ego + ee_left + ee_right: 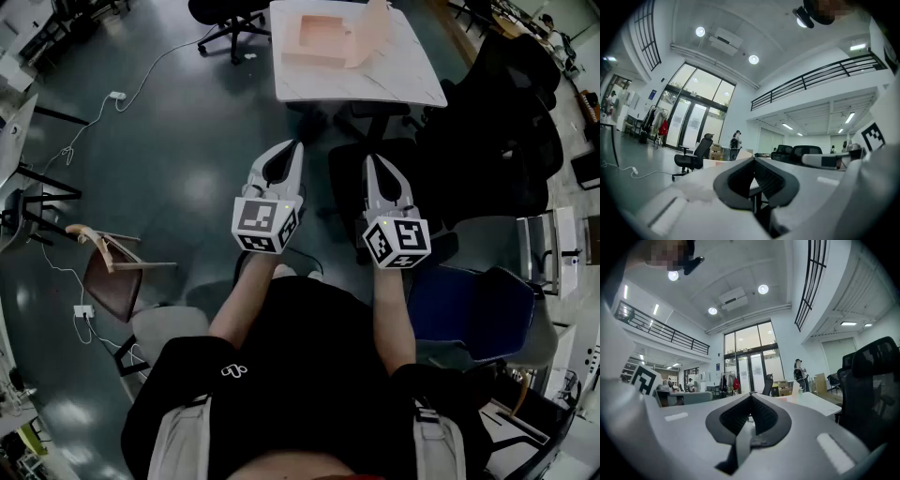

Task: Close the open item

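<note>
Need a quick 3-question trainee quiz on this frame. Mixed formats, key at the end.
1. True or false: the box on the white table stands open, with its flap up.
2. Multiple choice: the left claw and right claw are A) both shut and empty, B) both wide open, C) both shut on the box.
3. Short answer: how many boxes are on the table?

Key: 1 true. 2 A, as both are held level, short of the table, with nothing between the jaws. 3 one.
</note>
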`<state>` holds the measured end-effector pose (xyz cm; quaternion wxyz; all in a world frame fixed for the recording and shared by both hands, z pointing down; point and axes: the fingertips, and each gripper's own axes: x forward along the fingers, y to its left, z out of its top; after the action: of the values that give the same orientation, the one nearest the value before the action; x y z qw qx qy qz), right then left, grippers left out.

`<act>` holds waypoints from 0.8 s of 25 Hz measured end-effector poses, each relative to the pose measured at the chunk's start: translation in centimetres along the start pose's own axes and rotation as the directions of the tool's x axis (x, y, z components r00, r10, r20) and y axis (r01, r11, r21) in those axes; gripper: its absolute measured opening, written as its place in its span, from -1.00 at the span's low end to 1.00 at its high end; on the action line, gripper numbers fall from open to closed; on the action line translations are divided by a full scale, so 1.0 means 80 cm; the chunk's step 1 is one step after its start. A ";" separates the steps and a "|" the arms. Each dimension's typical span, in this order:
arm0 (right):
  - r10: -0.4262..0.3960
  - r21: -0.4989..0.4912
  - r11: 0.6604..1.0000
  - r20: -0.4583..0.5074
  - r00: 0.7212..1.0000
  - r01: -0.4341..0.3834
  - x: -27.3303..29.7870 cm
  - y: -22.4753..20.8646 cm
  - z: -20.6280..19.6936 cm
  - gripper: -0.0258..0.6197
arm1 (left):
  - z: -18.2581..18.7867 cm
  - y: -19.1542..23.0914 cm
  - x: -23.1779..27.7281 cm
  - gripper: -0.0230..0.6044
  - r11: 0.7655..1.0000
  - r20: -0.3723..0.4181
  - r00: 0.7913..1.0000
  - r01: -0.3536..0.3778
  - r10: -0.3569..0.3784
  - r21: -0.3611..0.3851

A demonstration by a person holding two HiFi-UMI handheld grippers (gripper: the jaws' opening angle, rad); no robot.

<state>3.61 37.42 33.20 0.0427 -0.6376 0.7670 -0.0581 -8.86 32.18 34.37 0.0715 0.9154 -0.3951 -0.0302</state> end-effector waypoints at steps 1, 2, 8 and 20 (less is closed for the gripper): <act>0.000 0.003 1.000 0.001 1.000 0.000 0.003 0.002 -0.001 -0.92 | 0.000 0.002 0.000 -0.93 1.000 -0.001 1.000 0.004 -0.004 -0.001; -0.001 0.008 1.000 0.002 1.000 0.001 0.006 0.004 -0.003 -0.92 | -0.001 0.005 0.000 -0.93 1.000 -0.003 1.000 0.007 -0.007 -0.002; -0.013 0.050 0.999 -0.009 1.000 0.014 0.019 0.018 -0.019 -0.92 | -0.008 0.026 -0.009 -0.93 1.000 -0.024 1.000 0.016 -0.017 -0.014; -0.030 0.063 0.997 -0.033 0.999 0.032 0.054 0.050 -0.039 -0.92 | -0.020 0.085 -0.012 -0.93 0.998 -0.054 0.998 0.020 -0.023 -0.062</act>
<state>-1.47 34.04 35.76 0.0497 -0.6468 0.7552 -0.0934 -14.20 28.46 37.01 0.1101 0.9174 -0.3820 -0.0182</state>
